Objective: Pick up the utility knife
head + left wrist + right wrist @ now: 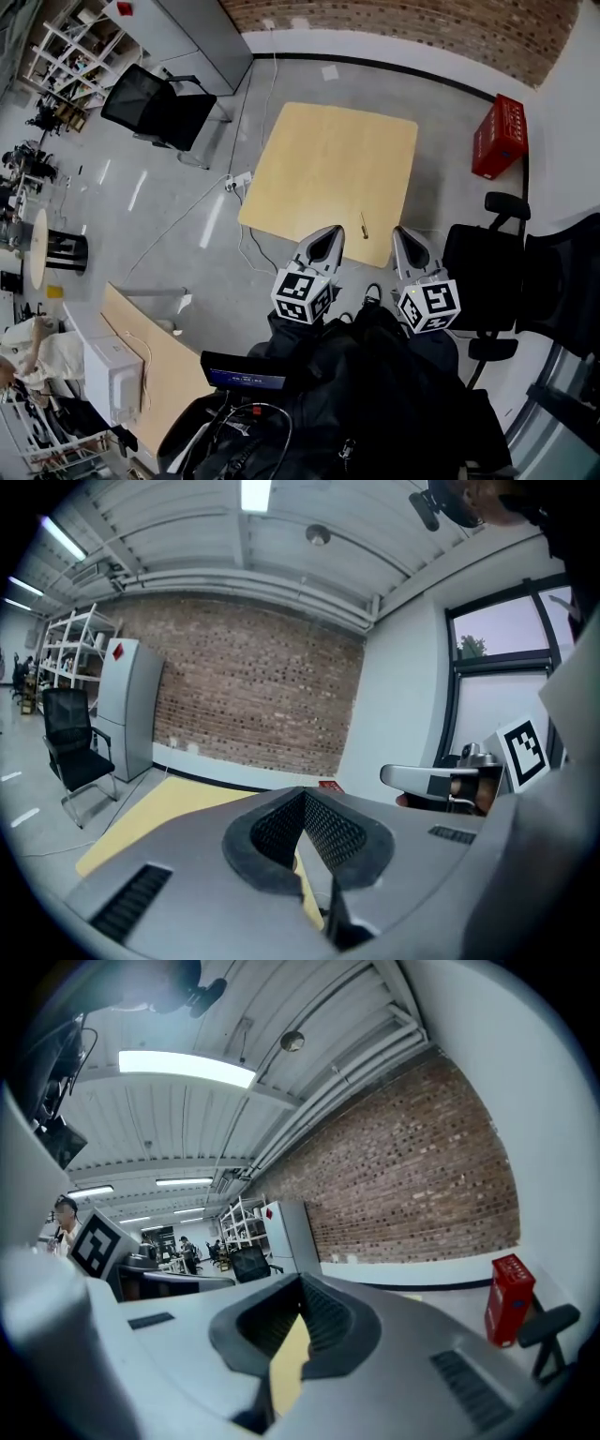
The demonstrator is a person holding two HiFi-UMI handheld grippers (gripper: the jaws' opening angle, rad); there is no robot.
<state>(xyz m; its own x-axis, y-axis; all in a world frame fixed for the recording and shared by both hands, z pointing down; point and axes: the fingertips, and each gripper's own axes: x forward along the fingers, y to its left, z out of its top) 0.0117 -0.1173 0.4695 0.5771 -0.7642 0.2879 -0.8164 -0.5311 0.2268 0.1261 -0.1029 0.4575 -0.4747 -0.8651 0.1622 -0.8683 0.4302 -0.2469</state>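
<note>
done: nothing; utility knife (364, 225) lies untouched by the table's (319, 159) near edge
my jaws: left gripper (329, 232), right gripper (401, 232) closed, empty
left: reach, grip, lift

Pale yellow square wooden table (328, 159), dark slim utility knife (364, 225).
Red plastic crate (499, 136) upper right; red-brown brick wall (403, 23) along top.

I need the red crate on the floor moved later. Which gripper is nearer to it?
Right. The right gripper hangs by the table's near right corner, on the red crate's side; the left gripper is further left, beyond the utility knife.
</note>
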